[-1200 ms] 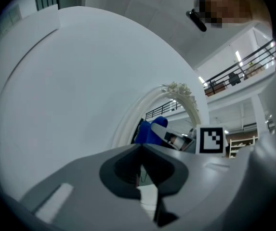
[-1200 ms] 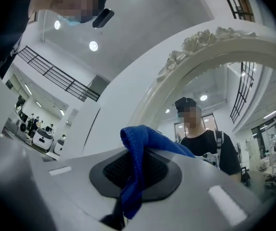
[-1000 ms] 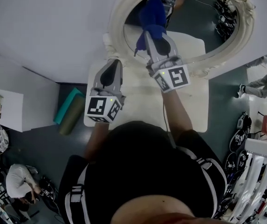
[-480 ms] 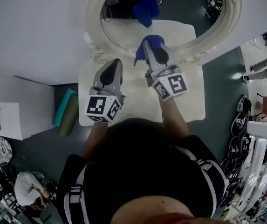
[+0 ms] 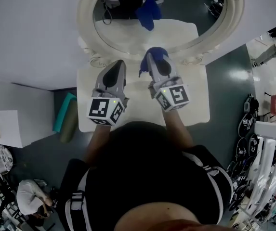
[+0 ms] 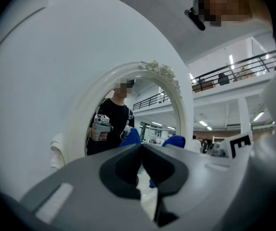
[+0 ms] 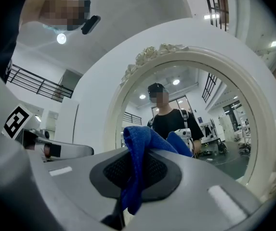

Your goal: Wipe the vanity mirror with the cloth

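The oval vanity mirror (image 5: 176, 30) in its white ornate frame (image 5: 86, 20) stands at the back of a white table (image 5: 195, 97). My right gripper (image 5: 153, 57) is shut on a blue cloth (image 5: 156, 52), held just in front of the frame's lower edge and off the glass. The right gripper view shows the cloth (image 7: 138, 138) bunched between the jaws of that gripper (image 7: 137, 165), facing the mirror (image 7: 195, 109). To its left, my left gripper (image 5: 117, 65) hovers over the table with nothing in it. Its jaws meet in the left gripper view (image 6: 141, 150), beside the mirror frame (image 6: 80, 124).
A teal and olive roll (image 5: 66, 115) lies on the floor left of the table, next to a white cabinet (image 5: 5, 124). A person (image 5: 29, 196) crouches at lower left. Racks with shoes (image 5: 246, 124) stand to the right.
My right gripper has drawn back with the cloth from the mirror glass to below the frame's lower edge. The left gripper has stayed where it was.
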The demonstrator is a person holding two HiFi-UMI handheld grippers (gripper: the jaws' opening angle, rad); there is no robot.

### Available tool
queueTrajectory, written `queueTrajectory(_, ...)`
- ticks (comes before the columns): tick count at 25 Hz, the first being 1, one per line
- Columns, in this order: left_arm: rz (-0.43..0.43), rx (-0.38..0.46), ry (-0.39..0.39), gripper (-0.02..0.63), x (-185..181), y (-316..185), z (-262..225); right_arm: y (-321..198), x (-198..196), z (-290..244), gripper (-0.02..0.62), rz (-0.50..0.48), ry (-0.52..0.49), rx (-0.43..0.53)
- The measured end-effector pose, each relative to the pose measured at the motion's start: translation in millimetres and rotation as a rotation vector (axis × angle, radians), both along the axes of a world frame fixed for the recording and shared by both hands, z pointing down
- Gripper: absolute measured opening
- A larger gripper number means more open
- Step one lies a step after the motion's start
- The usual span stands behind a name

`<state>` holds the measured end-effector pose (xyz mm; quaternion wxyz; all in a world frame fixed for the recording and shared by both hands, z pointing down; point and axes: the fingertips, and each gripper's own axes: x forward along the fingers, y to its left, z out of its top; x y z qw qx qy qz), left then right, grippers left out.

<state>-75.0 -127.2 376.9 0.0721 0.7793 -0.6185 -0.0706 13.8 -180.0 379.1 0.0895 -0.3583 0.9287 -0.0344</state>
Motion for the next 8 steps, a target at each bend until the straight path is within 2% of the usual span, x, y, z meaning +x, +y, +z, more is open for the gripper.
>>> queueTrajectory(8,0.001,-0.006,-0.001,0.009,7.3,-2.8,2.1,1.1,9.1,6.2,0.026,0.009,0.016,-0.018)
